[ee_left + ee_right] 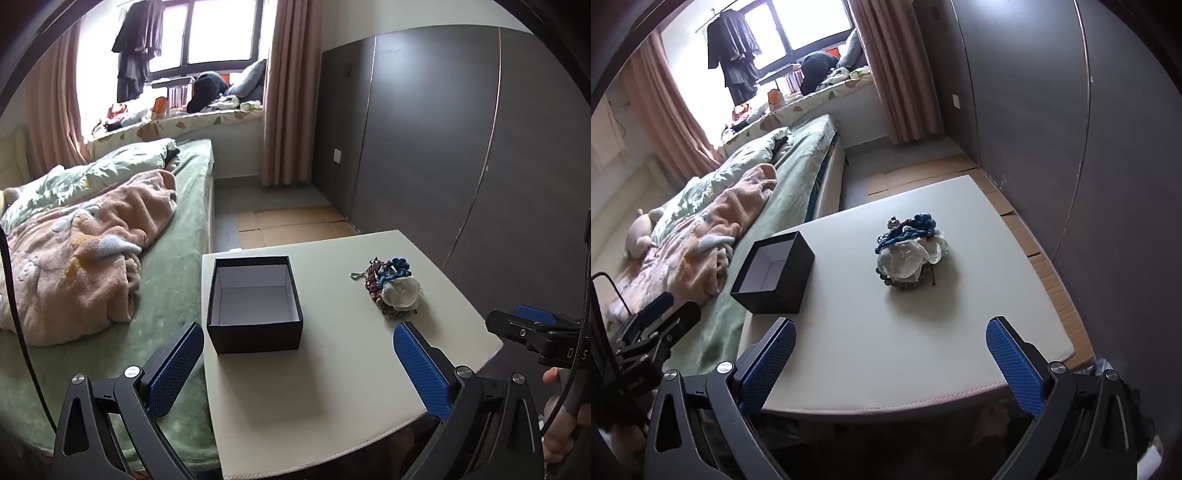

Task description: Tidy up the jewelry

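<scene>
A heap of jewelry (391, 286) lies on the white table (332, 387): blue beads, dark red beads, a pale flower-like piece and a small chain. It also shows in the right wrist view (908, 254). An open black box (255, 304) with a white empty inside stands at the table's left side; it also shows in the right wrist view (774, 273). My left gripper (299, 354) is open and empty, near the table's front, close to the box. My right gripper (891, 356) is open and empty, short of the heap above the table's front edge (886, 369).
A bed (110, 240) with green sheet and pink blanket runs along the table's left. A dark wardrobe (461, 147) stands to the right. Cardboard covers the floor (295, 221) beyond the table. The right gripper shows at the left view's right edge (532, 328).
</scene>
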`<action>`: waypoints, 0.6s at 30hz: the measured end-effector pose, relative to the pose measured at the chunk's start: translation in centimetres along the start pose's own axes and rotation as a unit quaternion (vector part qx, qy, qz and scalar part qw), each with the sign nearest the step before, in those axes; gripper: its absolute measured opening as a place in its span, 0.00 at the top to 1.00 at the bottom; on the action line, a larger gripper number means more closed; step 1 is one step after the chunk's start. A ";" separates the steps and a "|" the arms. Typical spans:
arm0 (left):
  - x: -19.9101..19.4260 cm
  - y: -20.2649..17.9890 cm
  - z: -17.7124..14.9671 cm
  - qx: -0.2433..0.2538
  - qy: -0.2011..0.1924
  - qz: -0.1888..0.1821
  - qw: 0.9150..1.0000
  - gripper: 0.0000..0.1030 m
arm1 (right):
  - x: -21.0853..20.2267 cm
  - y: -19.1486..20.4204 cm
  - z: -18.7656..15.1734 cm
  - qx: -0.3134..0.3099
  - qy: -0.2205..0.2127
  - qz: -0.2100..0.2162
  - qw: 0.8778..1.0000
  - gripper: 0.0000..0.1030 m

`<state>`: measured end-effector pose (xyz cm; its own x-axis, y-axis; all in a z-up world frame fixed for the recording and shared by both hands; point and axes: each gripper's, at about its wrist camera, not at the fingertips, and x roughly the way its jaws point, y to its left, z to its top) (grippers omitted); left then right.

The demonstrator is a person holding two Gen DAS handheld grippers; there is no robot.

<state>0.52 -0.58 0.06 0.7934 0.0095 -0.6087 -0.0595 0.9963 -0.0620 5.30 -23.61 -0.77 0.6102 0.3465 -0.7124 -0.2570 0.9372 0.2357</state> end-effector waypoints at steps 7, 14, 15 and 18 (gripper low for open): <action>-0.2 0.2 -0.2 -0.002 -0.008 -0.011 1.000 0.01 | 0.3 0.1 0.0 0.001 0.004 0.014 1.000 0.00; -0.8 0.5 -0.4 -0.005 -0.010 -0.015 1.000 0.01 | 0.2 0.2 0.7 0.001 -0.001 0.002 1.000 0.00; -0.9 0.4 -0.5 -0.004 -0.010 -0.016 1.000 0.01 | 0.2 0.3 0.6 0.000 -0.003 0.001 1.000 0.00; -0.4 0.5 0.0 -0.001 -0.007 -0.018 1.000 0.01 | 0.1 0.4 0.5 -0.002 -0.006 -0.004 1.000 0.00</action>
<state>0.16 -0.09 0.27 0.8038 -0.0245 -0.5944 -0.0328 0.9958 -0.0854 5.64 -23.24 -0.37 0.6217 0.3398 -0.7057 -0.2557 0.9397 0.2272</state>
